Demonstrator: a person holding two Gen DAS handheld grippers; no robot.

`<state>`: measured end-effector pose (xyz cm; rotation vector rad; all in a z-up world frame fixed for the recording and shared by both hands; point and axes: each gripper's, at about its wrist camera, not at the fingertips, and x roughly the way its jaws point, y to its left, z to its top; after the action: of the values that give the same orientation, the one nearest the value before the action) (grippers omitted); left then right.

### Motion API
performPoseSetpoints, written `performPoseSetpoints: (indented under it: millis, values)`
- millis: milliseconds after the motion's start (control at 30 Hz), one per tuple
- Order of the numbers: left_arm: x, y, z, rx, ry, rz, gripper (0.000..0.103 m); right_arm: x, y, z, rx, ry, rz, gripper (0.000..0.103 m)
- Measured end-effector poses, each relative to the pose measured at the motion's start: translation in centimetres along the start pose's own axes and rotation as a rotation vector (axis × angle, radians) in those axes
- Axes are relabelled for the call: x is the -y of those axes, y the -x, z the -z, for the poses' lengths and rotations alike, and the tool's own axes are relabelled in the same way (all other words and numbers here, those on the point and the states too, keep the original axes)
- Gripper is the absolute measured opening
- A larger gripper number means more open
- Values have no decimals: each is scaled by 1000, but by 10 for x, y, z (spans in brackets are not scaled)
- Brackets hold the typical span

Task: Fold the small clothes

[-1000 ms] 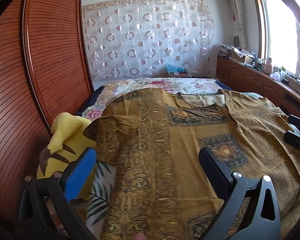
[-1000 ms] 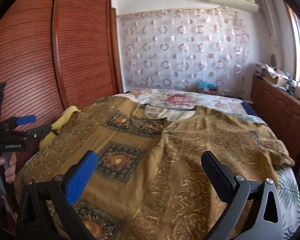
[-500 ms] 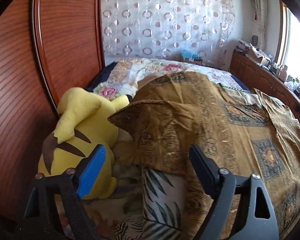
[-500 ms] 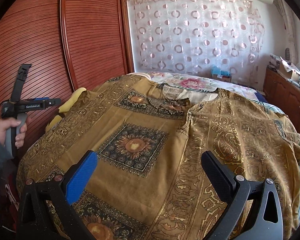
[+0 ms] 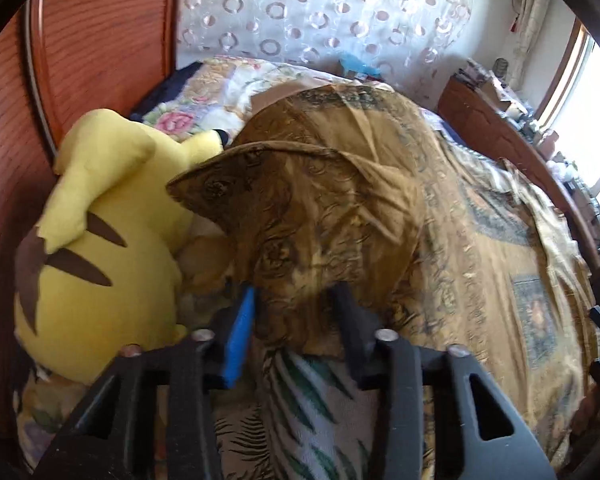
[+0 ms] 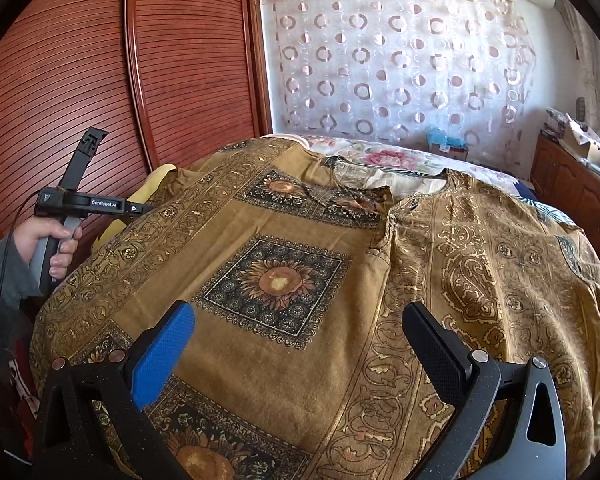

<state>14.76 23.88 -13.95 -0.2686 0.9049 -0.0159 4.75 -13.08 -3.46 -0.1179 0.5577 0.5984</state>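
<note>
A brown-gold shirt (image 6: 300, 280) with sunflower squares lies spread flat, front up, on the bed. Its left sleeve (image 5: 332, 216) droops over the bed edge. My left gripper (image 5: 296, 308) has the sleeve's lower hem between its blue and black fingers. The jaws are closing, with a gap still showing, and cloth fills that gap. In the right wrist view the left gripper (image 6: 140, 208) is at the shirt's left edge, held by a hand (image 6: 56, 244). My right gripper (image 6: 296, 340) hovers open over the shirt's lower front, holding nothing.
A yellow plush toy (image 5: 100, 240) lies against the sleeve on the left, beside the red wooden wardrobe doors (image 6: 100, 80). Leaf-print bedding (image 5: 312, 400) shows under the hem. A wooden cabinet (image 6: 572, 184) with clutter runs along the right wall.
My left gripper swung left and down from over the shirt to the sleeve by the plush toy, and its jaws narrowed around the hem. The right gripper barely moved.
</note>
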Motion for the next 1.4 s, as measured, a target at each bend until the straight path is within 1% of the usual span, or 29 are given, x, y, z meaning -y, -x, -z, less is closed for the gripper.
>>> performPoseSetpoints:
  millis: [33,67,100,167,200,300,400,567,633,733,767,800,833,867,900,933,967,1067,1133,1233,1300,1400]
  values:
    - [1,0,-1,-1,-1,11,23,0,0,0,0,-4,-1,103]
    - [1,1,-1,3,-12,0,15,1,-1,0,-2,-7,-1,103]
    - [5,3,-1,9,-38,-34,8,2,-2,0,-2,-10,-2,103]
    - [11,9,-2,32,-72,-77,4,2,-2,0,-4,-12,-3,103]
    - [12,16,-4,65,-70,-93,4,2,-2,0,-5,-12,-5,103]
    - [23,43,-6,163,-78,-99,3,3,-3,1,-6,-12,-6,103]
    - [42,61,-14,212,-121,-74,3,3,-3,1,-8,-14,-5,103]
    - [89,76,-27,235,-204,4,3,4,-4,1,-13,-20,-3,103]
    - [107,75,-30,218,-233,41,3,5,-3,1,-14,-27,-3,103]
    - [129,76,-24,202,-269,82,3,8,-4,1,-19,-36,-6,103]
    - [132,78,-22,208,-275,93,7,8,-4,1,-19,-38,-6,103]
    - [133,83,-20,218,-277,105,18,8,-4,2,-19,-39,-7,103]
    - [132,87,-20,227,-272,113,25,8,-4,2,-19,-40,-8,103]
    - [129,91,-20,239,-267,118,40,8,-4,2,-20,-40,-9,103]
    - [123,98,-19,260,-260,113,44,8,-4,2,-21,-38,-10,103]
    - [122,98,-21,267,-259,101,44,8,-4,2,-22,-37,-10,103]
    - [115,100,-23,271,-253,83,47,8,-4,2,-23,-36,-10,103]
    - [86,95,-25,254,-207,11,57,8,-5,2,-24,-34,-8,103]
    - [71,86,-22,230,-176,-17,59,7,-5,2,-30,-32,-5,103]
    - [45,71,-13,186,-123,-41,61,7,-6,-2,-36,-19,-9,103]
    - [32,62,-8,155,-92,-34,61,6,-10,-8,-34,-7,-9,103]
    - [27,49,-5,136,-60,-35,61,4,-17,-18,-34,17,-6,103]
